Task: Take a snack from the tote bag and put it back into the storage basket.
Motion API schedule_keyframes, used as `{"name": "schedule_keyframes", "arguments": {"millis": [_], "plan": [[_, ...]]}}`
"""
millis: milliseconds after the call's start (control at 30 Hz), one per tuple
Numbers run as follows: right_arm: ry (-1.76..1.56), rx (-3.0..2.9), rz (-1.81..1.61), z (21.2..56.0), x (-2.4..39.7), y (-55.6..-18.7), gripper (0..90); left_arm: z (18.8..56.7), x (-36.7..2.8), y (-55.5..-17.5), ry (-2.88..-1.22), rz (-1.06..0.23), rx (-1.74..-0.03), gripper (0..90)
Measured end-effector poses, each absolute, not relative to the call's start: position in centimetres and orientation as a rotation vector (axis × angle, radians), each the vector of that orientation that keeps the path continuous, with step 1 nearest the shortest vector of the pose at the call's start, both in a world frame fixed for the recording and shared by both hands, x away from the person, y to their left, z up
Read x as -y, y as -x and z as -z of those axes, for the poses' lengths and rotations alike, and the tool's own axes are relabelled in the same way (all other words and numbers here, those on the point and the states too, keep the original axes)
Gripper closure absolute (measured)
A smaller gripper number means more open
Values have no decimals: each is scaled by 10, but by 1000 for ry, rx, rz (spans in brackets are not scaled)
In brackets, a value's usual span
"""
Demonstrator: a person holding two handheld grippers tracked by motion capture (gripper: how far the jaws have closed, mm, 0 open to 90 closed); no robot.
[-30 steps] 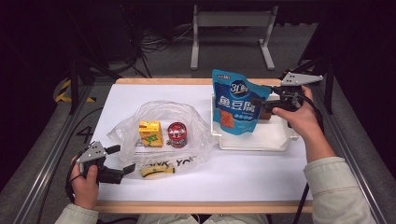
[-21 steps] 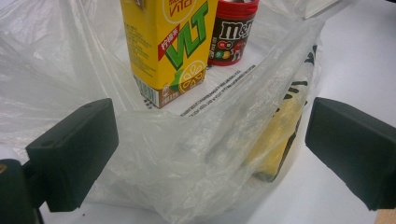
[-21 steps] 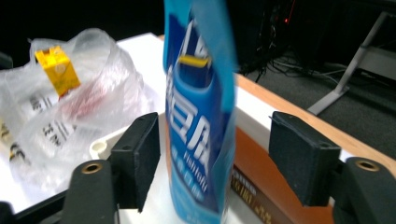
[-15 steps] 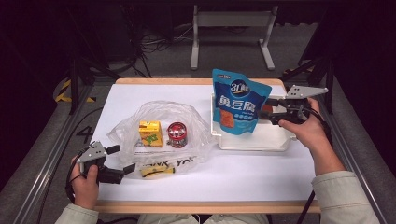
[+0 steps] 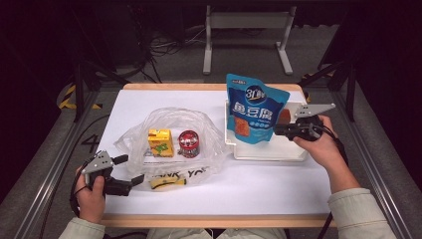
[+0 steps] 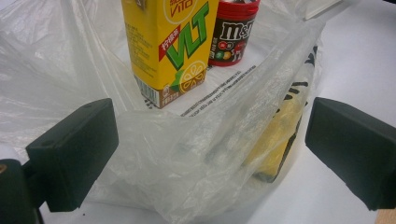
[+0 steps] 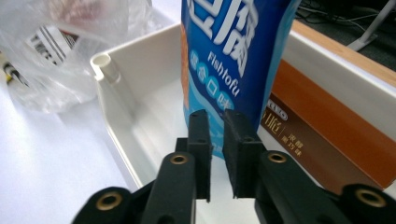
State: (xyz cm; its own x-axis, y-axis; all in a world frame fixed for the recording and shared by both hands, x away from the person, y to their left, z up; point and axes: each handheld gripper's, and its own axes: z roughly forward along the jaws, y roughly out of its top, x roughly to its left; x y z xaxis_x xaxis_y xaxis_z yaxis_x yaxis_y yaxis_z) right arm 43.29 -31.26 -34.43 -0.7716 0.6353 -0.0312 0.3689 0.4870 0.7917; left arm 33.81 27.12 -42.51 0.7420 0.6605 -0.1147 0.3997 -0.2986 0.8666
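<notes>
High view showed the right gripper [image 5: 274, 131] down at the lower right edge of the pouch [image 5: 255, 117], which stood upright in the white tray [image 5: 268, 153]. The pouch's long axis ran straight up, and its printed face was turned toward the person.

From the right gripper view, the pouch rose just past the jaw tips, dead ahead and a little to their right. A brown box [image 7: 327, 140] lay flat behind it on that side. The jaws had just been closing and stood almost together, with only a thin slot left between the pads. Blue film showed through that slot. I could not tell whether the pads had nipped the pouch's edge or had stopped just short of it.

Well off to that gripper's left, across bare table, lay the clear bag [image 5: 171, 119]. A carton [image 5: 160, 142] and a can [image 5: 188, 143] already stood inside it.

The left gripper [image 5: 130, 169] waited at the near rim of the bag with its jaws spread wide. Loose plastic bulged up between them, but neither pad pressed on it, so it held nothing.

As I judged it, the pouch was meant for the bag, and the right hand was the one to carry it. It sat right at the pouch, while the left gripper was far from it. The move turned on that sideways gap. The pouch would have to be lifted clear of the tray wall and carried leftward from the right gripper to the bag's mouth, just ahead of the open left jaws.
</notes>
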Motion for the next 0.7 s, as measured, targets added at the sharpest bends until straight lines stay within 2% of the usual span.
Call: {"name": "schedule_keyframes", "arguments": {"millis": [167,700], "plan": [[-842,-2446,-1123,356,308,-437,894,425,-272,-338,-1933,-329,-804,33],[-862,-2471,-1011,387,296,-447,900,425,-272,-338,-1934,-331,-806,33]]}}
